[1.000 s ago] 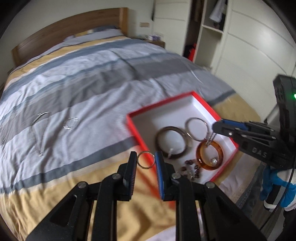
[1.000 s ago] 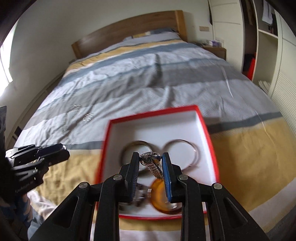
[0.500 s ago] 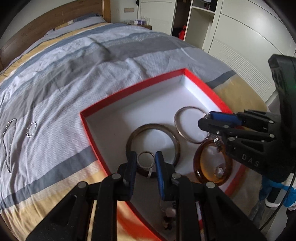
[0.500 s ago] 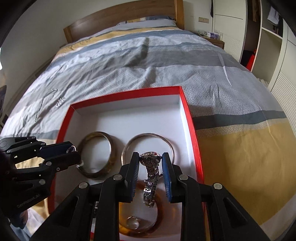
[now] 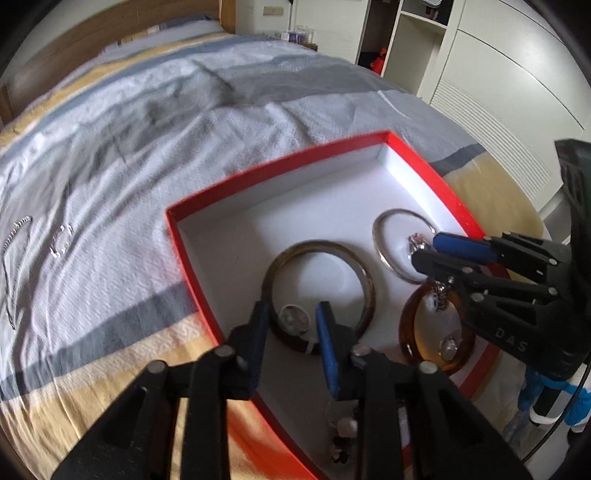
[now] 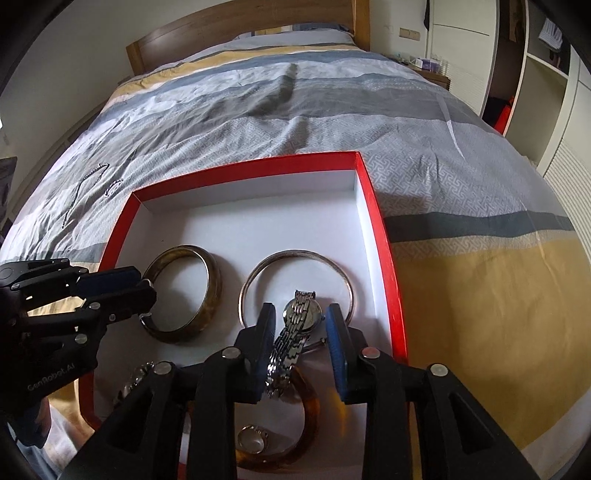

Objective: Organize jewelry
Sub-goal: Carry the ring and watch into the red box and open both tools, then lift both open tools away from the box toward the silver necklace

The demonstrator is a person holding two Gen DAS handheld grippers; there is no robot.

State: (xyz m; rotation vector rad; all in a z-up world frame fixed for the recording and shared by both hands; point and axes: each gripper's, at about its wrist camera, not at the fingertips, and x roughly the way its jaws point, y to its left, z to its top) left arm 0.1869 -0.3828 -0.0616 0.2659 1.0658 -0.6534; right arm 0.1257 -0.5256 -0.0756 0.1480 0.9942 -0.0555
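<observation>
A red box with a white floor lies on the bed. It holds a dark bangle, a thin silver bangle, an amber bangle and small pieces. My left gripper is open over the box; a small silver ring lies between its fingers inside the dark bangle. My right gripper is open over the box; a silver watch lies between its fingers.
A chain necklace and a small sparkly bracelet lie on the striped bedspread to the left. A wooden headboard is at the far end. White wardrobes stand to the right.
Both grippers moved over the box and opened. The ring left the left jaws and lies in the dark bangle. The watch left the right jaws and rests in the box.
</observation>
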